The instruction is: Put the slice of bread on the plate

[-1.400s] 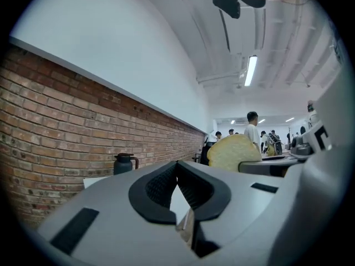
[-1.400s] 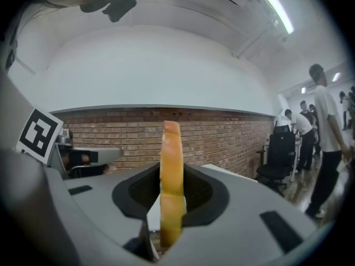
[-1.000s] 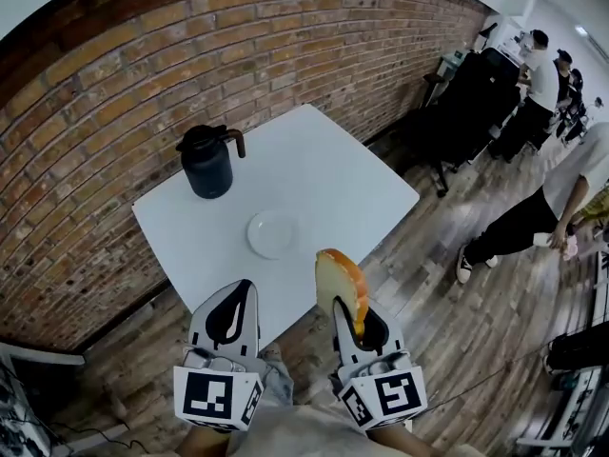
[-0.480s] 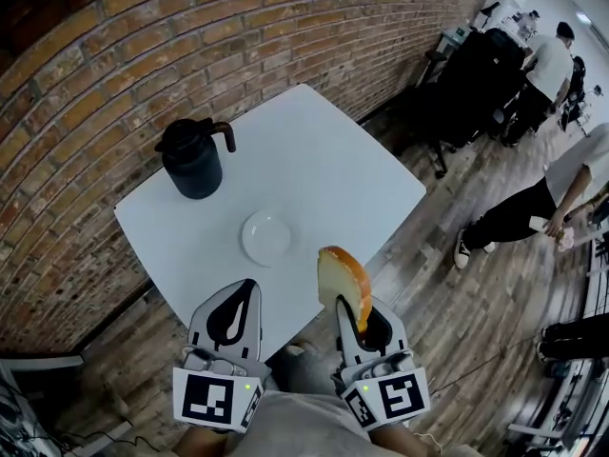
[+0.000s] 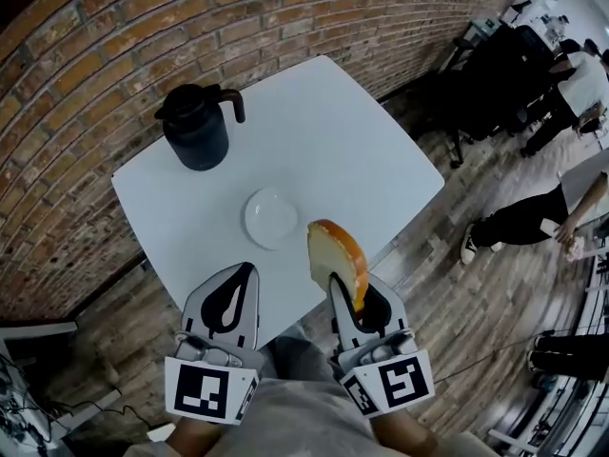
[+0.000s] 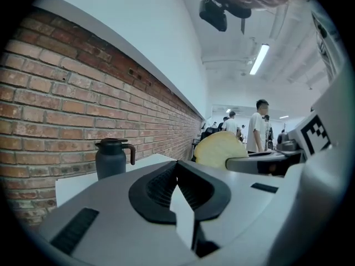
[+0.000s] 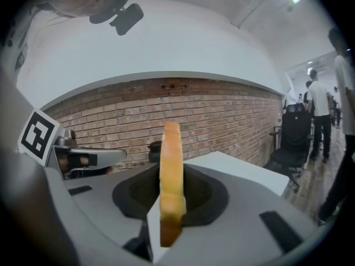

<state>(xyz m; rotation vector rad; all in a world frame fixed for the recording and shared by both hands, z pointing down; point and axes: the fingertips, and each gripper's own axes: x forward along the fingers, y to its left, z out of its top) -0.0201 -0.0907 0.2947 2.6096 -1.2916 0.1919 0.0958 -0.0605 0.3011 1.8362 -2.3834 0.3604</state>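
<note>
A small white plate lies near the front of the white square table. The slice of bread, pale with a golden crust, stands upright on edge in my right gripper, which is shut on its lower part. It hangs over the table's near edge, just right of the plate and short of it. In the right gripper view the bread rises edge-on between the pads of the right gripper. My left gripper is shut and empty, just short of the table, and its view shows the bread to its right.
A dark lidded jug stands at the table's back left, near the brick wall. Wooden floor surrounds the table. Black office chairs and several people are off to the right.
Both grippers have come forward and slightly down toward the table, the bread still held upright. The slice now overlaps the table's near edge, closer to the plate.
</note>
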